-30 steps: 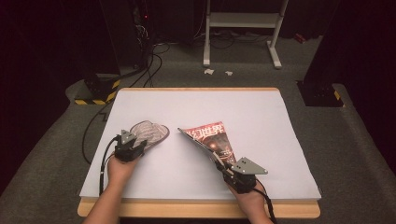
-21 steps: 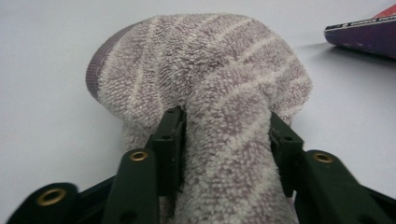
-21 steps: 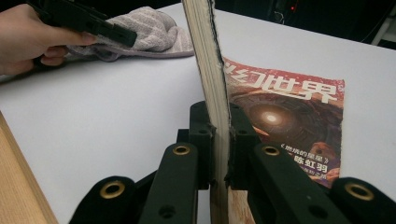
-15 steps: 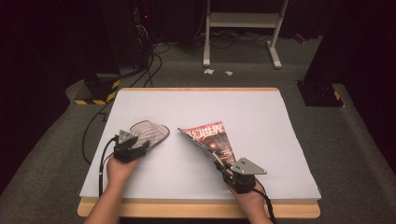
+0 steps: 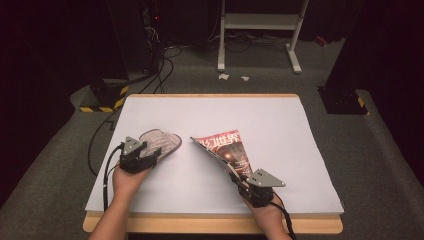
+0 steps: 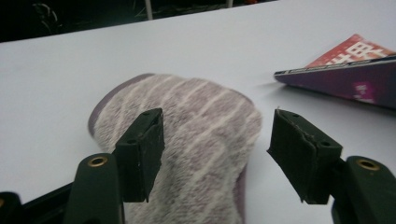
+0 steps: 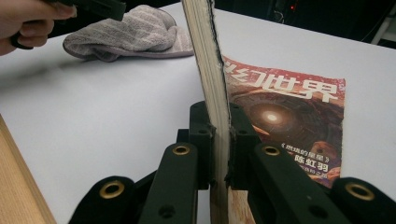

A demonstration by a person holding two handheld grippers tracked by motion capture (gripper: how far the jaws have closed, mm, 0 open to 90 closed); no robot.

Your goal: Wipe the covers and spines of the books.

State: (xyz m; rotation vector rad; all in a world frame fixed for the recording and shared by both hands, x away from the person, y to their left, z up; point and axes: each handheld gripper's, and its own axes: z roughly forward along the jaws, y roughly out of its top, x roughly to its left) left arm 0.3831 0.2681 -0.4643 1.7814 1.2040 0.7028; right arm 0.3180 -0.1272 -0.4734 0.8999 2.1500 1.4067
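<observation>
A grey striped fuzzy slipper (image 5: 161, 142) (image 6: 196, 140) (image 7: 135, 30) lies on the white table top at the left. My left gripper (image 5: 152, 154) (image 6: 215, 154) hovers just above its near end; its jaws have just been opening and stand apart over the slipper, pads clear of it. A red-covered magazine (image 5: 225, 150) (image 7: 285, 116) (image 6: 350, 70) lies right of the slipper, one edge lifted. My right gripper (image 5: 235, 175) (image 7: 219, 154) is shut on that raised edge, holding it tilted off the table.
The white sheet (image 5: 280, 130) covers a wooden table whose front edge (image 5: 210, 224) runs along the bottom. Behind the table stand a metal frame (image 5: 260, 30) and dark equipment with cables (image 5: 150, 60) on the floor. A yellow-black striped block (image 5: 107, 100) sits by the far left corner.
My left gripper has opened, let go of the slipper and lifted a little. The slipper lies flat on the table. The right gripper and the magazine have stayed put.
</observation>
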